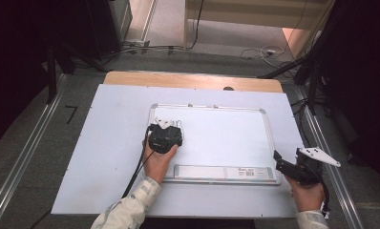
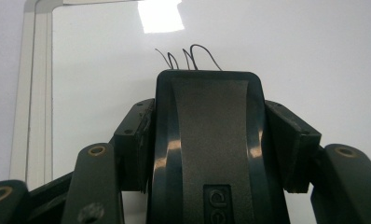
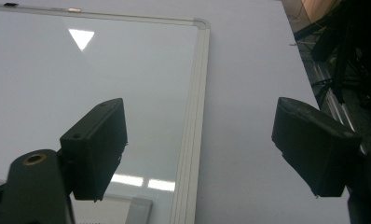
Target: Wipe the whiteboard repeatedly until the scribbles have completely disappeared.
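High view: left tool [image 1: 167, 127] grips eraser [image 2: 207, 140] near whiteboard [image 1: 226, 129] left edge.

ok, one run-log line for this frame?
left claw: shut on eraser | eraser: on whiteboard, by scribbles | right claw: open, empty

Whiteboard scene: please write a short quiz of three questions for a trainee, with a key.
1. True or false: the left gripper is shut on a black eraser.
2. What lies just beyond the eraser on the whiteboard? A) black pen marks B) a magnet C) a cup
3. Fill in: the right gripper has its jaws ____.

Key: 1 true; 2 A, the black pen marks; 3 open.
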A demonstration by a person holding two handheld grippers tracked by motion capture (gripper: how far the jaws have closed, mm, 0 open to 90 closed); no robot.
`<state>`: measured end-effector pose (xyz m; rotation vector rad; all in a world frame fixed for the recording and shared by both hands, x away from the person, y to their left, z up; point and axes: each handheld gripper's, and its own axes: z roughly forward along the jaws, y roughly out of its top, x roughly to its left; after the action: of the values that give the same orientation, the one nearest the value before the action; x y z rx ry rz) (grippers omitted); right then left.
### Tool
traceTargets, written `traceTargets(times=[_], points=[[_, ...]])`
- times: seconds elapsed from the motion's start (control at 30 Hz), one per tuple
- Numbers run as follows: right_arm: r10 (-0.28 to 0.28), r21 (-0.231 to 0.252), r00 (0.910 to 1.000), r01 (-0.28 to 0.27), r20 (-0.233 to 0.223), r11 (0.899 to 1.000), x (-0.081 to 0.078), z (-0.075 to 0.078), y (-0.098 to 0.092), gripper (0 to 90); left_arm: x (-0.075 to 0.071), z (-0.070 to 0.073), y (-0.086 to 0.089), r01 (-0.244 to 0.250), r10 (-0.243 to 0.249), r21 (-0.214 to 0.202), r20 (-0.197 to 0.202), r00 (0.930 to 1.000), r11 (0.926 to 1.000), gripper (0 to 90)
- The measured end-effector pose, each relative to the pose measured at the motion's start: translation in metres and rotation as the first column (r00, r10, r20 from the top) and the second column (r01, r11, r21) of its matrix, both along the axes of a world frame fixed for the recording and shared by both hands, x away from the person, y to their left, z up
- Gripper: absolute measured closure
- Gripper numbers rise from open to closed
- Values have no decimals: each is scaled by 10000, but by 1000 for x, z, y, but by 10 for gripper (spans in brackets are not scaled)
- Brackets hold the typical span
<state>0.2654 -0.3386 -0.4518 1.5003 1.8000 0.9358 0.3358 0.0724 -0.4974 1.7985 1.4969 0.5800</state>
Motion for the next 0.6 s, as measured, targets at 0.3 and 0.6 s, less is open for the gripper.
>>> traceTargets(times=[0.3, 0.6], points=[[18, -33, 10000, -18, -5, 10000, 0, 0, 0, 167, -8, -1, -6, 40, -43, 327, 69, 10000, 9995, 411], [21, -31, 10000, -21, -2, 10000, 1, 0, 1, 167, -10, 0, -11, 184, -186, 480, 42, 9998, 9987, 410]])
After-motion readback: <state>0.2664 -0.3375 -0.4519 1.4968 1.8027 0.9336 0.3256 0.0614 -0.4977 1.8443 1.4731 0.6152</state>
